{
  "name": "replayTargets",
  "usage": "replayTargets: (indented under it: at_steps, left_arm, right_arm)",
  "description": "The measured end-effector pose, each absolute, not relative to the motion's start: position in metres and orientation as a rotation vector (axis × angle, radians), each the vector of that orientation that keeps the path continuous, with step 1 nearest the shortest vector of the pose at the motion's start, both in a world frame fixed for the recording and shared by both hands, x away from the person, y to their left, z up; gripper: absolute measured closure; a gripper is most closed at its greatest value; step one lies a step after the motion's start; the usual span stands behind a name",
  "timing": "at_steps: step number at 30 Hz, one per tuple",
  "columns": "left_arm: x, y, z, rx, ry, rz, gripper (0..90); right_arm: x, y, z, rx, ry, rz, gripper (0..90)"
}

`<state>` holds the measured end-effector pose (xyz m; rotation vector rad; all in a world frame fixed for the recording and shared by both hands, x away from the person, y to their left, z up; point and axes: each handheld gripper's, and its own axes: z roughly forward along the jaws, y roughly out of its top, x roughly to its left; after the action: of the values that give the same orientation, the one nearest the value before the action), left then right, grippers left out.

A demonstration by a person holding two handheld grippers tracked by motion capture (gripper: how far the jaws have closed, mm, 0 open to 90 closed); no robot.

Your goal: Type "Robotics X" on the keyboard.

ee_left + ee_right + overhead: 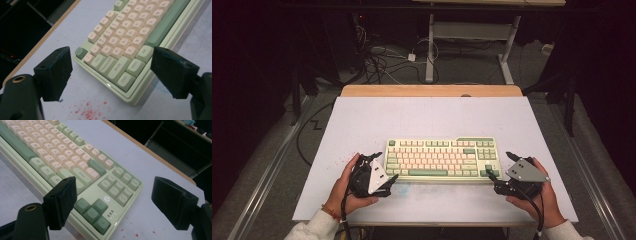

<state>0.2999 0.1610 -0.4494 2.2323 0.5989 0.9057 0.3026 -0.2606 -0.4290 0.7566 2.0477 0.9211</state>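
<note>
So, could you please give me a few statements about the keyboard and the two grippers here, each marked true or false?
1. The keyboard lies flat on the white table. True.
2. The left gripper is shut on the keyboard's corner. False: its jaws stand open around the corner.
3. The right gripper is open, at the end with the arrow keys. True.
4. The keyboard's keys are black and grey. False: they are cream and green.
5. Red specks mark the table near the left gripper. True.

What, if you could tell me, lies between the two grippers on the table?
The green and cream keyboard lies between the left gripper and the right gripper, one at each near corner, as the high view shows.
</note>
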Motion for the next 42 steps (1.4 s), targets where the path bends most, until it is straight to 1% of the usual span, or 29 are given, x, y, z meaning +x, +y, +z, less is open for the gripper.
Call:
replayTargets:
  at_steps: [17, 33, 42]
  left_arm:
    - [0.302, 0.187, -0.462, 2.253, 0.672, 0.871, 16.5]
    - [0.307, 0.218, -0.481, 2.275, 0.800, 0.800, 16.5]
    - [0.303, 0.220, -0.485, 2.271, 0.828, 0.789, 16.5]
  right_arm:
    - [0.306, -0.283, -0.441, 0.815, 2.043, 0.937, 20.5]
    - [0.306, -0.309, -0.462, 0.948, 2.035, 0.899, 21.1]
    - [0.307, -0.312, -0.465, 0.956, 2.039, 0.906, 21.1]
